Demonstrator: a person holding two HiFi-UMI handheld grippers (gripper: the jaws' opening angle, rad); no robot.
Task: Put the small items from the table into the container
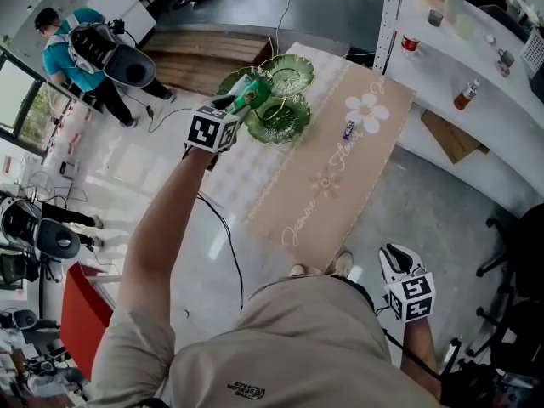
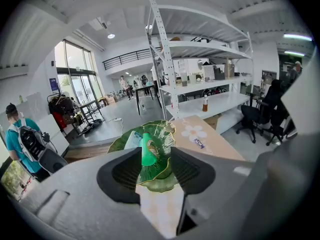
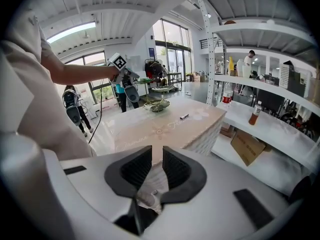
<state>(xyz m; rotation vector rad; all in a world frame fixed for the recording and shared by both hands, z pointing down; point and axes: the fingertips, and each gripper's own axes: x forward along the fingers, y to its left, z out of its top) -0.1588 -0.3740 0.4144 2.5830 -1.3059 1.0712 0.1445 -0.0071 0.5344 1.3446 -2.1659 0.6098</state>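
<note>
A green glass stand of leaf-shaped dishes (image 1: pixel 287 76) (image 2: pixel 161 133) (image 3: pixel 157 105) is at the far end of the table. A bright green tube (image 1: pixel 254 93) (image 2: pixel 147 150) lies in its left dish beside a pale item. My left gripper (image 1: pixel 235 102) (image 2: pixel 154 163) hovers over that dish, its jaws wide open and not touching the tube. A small dark wrapped item (image 1: pixel 348 129) (image 2: pixel 198 143) (image 3: pixel 184 117) lies on the beige cloth near a printed flower. My right gripper (image 1: pixel 396 256) (image 3: pixel 155 166) hangs low beside my hip, off the table, its jaws together and empty.
The table (image 1: pixel 340 185) has a beige patterned cloth. White shelving (image 1: pixel 476 49) with bottles runs along the right, with a cardboard box (image 1: pixel 449 134) beneath it. A person with a backpack (image 1: pixel 81 45) stands at far left. A red chair (image 1: pixel 81 313) is near my left side.
</note>
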